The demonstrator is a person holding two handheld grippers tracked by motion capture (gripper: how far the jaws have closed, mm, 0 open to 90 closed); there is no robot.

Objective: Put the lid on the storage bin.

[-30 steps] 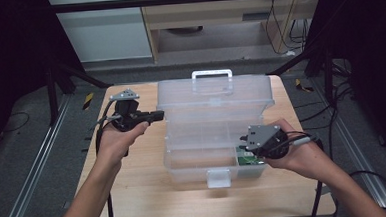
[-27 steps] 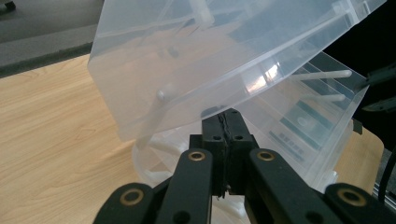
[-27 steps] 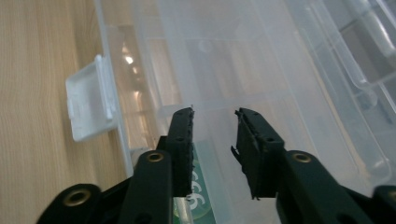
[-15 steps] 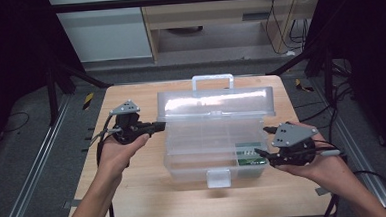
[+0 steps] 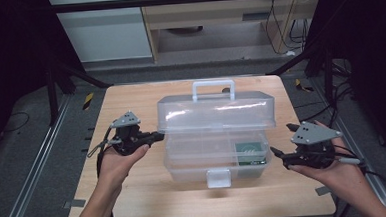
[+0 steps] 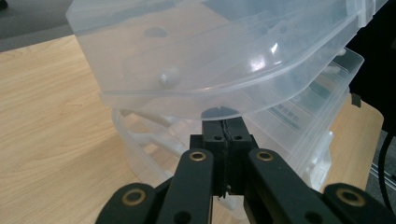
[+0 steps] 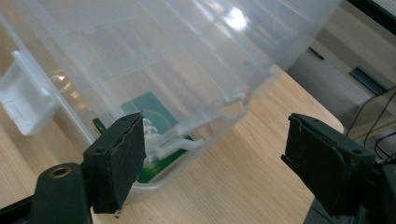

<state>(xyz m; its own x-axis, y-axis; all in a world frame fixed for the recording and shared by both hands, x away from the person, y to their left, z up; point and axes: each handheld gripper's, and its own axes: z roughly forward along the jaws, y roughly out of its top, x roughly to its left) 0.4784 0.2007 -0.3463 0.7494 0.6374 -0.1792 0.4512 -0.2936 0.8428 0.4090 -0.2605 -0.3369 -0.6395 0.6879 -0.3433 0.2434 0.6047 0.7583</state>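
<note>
Wooden table (image 5: 135,191): 1 clear box (image 5: 215,137); left gripper (image 5: 157,136) pressed together, right gripper (image 5: 277,154) spread, just opening, empty.

A clear plastic toolbox (image 5: 215,137) is seen standing upright on the tabletop (image 5: 136,201), near its middle. Its domed lid (image 5: 215,112) is raised a little off the base and tilted, so a gap is left along the front. A white carry handle (image 5: 213,89) is set on top of the lid, and a white latch (image 5: 218,177) hangs at the front edge of the base. A green item (image 5: 249,152) is seen inside the base, at its right end.
</note>
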